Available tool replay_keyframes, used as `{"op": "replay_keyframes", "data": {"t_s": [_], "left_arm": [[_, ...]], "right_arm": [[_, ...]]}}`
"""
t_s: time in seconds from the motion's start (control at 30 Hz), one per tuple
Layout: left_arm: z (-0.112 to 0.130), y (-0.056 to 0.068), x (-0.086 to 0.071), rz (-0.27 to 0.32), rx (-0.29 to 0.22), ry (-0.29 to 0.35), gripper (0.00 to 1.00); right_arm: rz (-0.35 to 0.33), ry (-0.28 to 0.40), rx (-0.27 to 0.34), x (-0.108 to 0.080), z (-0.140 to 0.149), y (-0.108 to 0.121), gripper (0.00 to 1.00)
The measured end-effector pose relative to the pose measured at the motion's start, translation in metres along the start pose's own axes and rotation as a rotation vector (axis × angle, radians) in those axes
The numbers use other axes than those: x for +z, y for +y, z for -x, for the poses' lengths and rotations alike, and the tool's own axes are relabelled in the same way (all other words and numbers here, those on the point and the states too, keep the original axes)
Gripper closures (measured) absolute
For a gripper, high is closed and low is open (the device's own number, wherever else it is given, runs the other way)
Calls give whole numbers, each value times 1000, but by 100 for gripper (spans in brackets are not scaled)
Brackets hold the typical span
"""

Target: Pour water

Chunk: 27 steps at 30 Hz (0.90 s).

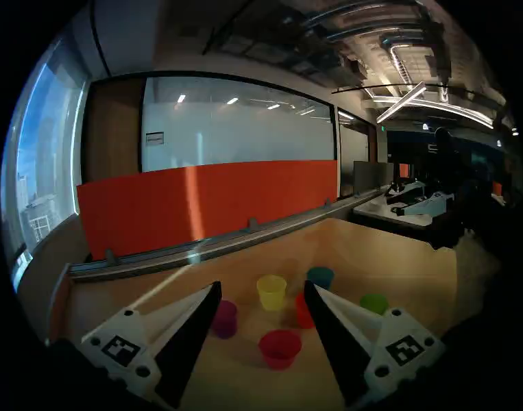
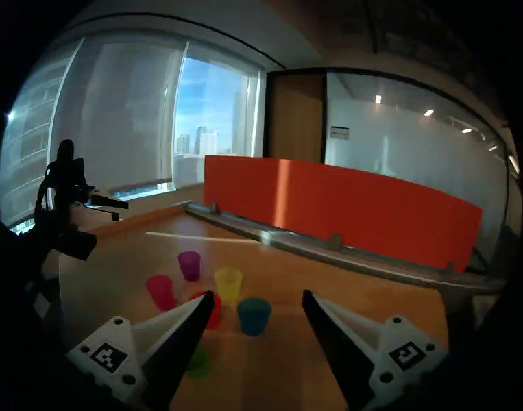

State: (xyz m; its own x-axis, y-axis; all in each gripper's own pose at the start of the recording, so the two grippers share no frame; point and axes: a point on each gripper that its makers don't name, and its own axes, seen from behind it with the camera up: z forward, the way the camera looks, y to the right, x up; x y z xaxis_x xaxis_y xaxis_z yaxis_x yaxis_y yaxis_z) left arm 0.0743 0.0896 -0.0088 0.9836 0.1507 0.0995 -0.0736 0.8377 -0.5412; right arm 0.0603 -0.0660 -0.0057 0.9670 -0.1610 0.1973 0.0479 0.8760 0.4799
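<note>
1. The left gripper (image 1: pixel 262 288) is held open and empty above the table (image 1: pixel 398 260); nothing is pressed by its fingers.
2. The right gripper (image 2: pixel 258 296) is also spread wide, with nothing between its fingers.
3. Six small cups are seen upright in a loose cluster on the table, ahead of and below both grippers, and none is touched.
4. From the left gripper, the yellow cup (image 1: pixel 271 292) lies straight ahead in the gap and the pink cup (image 1: pixel 280 348) nearer in the same gap. The purple cup (image 1: pixel 225 318) is just beside the left finger. The red cup (image 1: pixel 301 312) is partly hidden by the right finger, the teal cup (image 1: pixel 320 277) is farther off, and the green cup (image 1: pixel 373 303) is out past the right finger.
5. From the right gripper, the teal cup is nearest within the gap, toward the left finger.
6. Whether any cup holds water cannot be told.
7. The cups are judged light, thin-walled and smooth, so they would likely flex or slip under a hard squeeze.
8. Hold is best taken across the wall, on opposite sides, a little below the rim. A filled cup should be kept upright until it is over the receiving one.
</note>
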Motion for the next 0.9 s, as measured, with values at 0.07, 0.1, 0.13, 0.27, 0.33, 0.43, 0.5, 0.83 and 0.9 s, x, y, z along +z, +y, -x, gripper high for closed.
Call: {"op": "replay_keyframes", "data": {"t_s": [0.07,0.1,0.13,0.27,0.33,0.43,0.5,0.83,0.9], "left_arm": [[1,3,1,12,4,-4,11],[2,5,1,17,5,-7,11],[2,6,1,23,7,-10,11],[5,12,1,46,14,-23,11],[8,14,1,58,19,-30,11],[13,19,1,76,26,-42,11],[16,22,2,86,31,-49,11],[22,23,5,90,36,-55,11],[22,23,6,88,35,-53,11]], "right_arm": [[-1,-2,-4,0,1,-1,0],[-3,-4,-5,0,1,-1,0],[-5,-6,-6,0,2,-2,0],[-10,-19,-8,1,5,-2,0],[-11,-25,-11,1,7,-2,1],[-10,-33,-16,2,10,-2,0],[-10,-36,-18,2,11,-2,0],[-15,-51,-30,4,17,-5,0],[-15,-55,-32,4,20,-5,0]]}}
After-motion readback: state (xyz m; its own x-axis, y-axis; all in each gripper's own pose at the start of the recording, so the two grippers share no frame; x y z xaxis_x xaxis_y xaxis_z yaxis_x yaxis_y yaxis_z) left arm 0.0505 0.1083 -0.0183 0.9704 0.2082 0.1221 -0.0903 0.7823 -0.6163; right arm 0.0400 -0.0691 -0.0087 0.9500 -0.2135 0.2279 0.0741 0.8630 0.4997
